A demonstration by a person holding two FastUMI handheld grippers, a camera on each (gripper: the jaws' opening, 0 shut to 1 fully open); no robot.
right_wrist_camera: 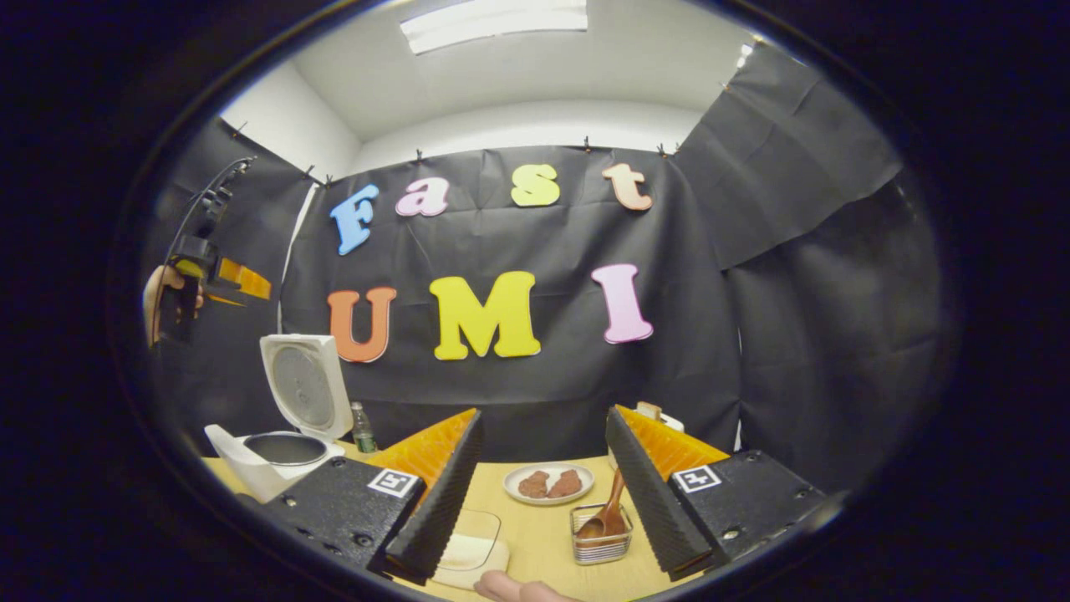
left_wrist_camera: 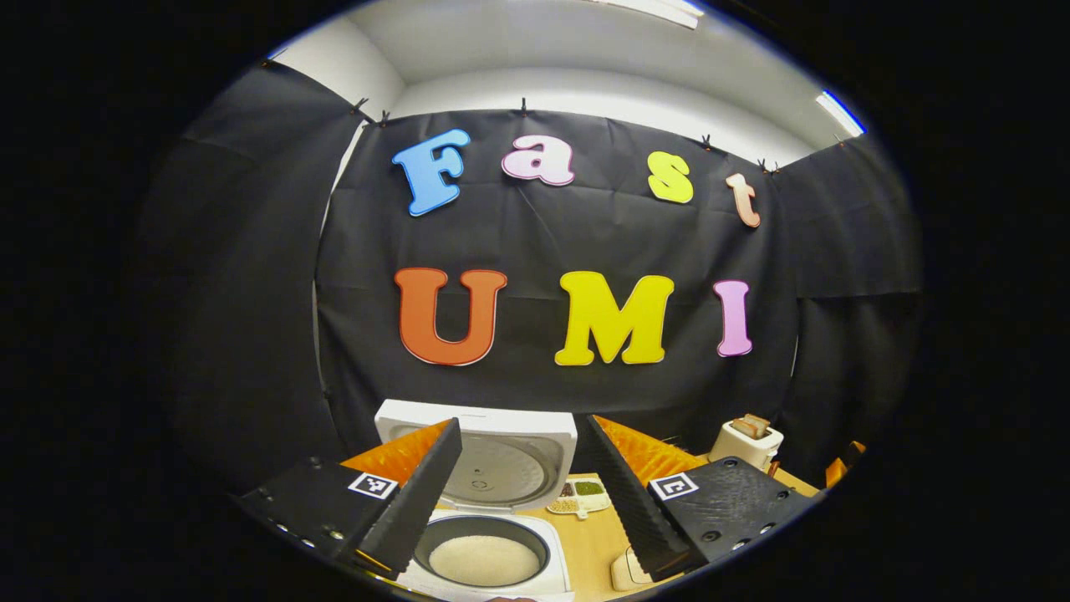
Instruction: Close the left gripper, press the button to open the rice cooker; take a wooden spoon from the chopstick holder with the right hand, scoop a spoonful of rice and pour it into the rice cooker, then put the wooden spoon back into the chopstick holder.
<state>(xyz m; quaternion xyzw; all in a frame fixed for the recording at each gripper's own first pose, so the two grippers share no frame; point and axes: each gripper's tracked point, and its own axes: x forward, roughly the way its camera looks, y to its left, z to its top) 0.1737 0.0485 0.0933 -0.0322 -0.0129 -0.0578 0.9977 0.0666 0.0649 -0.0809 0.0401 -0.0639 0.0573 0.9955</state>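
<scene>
Wooden spoon (right_wrist_camera: pixel 608 512) sits in chopstick holder (right_wrist_camera: pixel 600 535); both hand-held grippers gape wide, holding nothing; rice cooker (left_wrist_camera: pixel 485 510) open

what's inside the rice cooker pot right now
The rice cooker stands open with its lid up. In the left gripper view its dark inner pot holds a mound of white rice. What lies beneath the rice surface is covered.

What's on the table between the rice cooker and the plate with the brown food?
In the right gripper view, a small green bottle stands between the rice cooker and the plate.
</scene>
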